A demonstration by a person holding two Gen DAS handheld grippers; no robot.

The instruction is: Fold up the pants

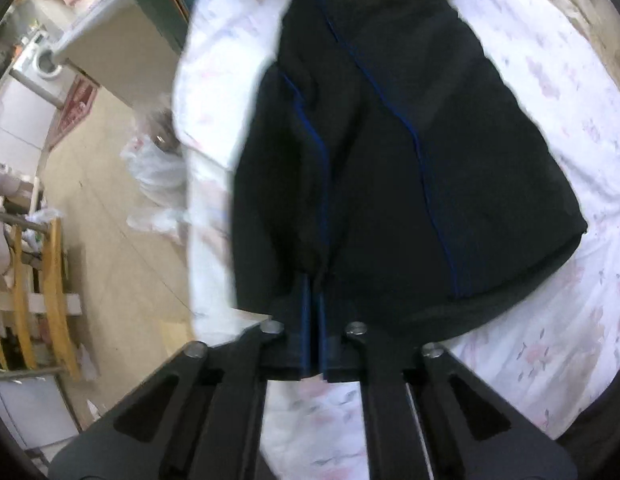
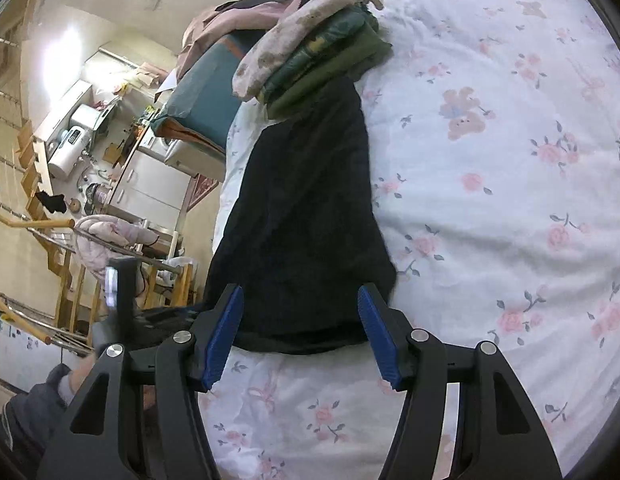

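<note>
The dark pants (image 1: 389,160) lie lengthwise on the flowered bedsheet (image 2: 489,160), far end tucked against a stack of folded clothes (image 2: 329,60), and the left gripper (image 1: 314,300) has its blue pads squeezed together at the near hem, apparently pinching the fabric edge, though the blur leaves that bite unconfirmed. The right gripper (image 2: 302,320) hangs with its jaws apart, straddling the same near edge and holding nothing. To fold cleanly, the right should probably clamp the hem level with the left's pinch, so both corners lift together and carry evenly toward the far end.
</note>
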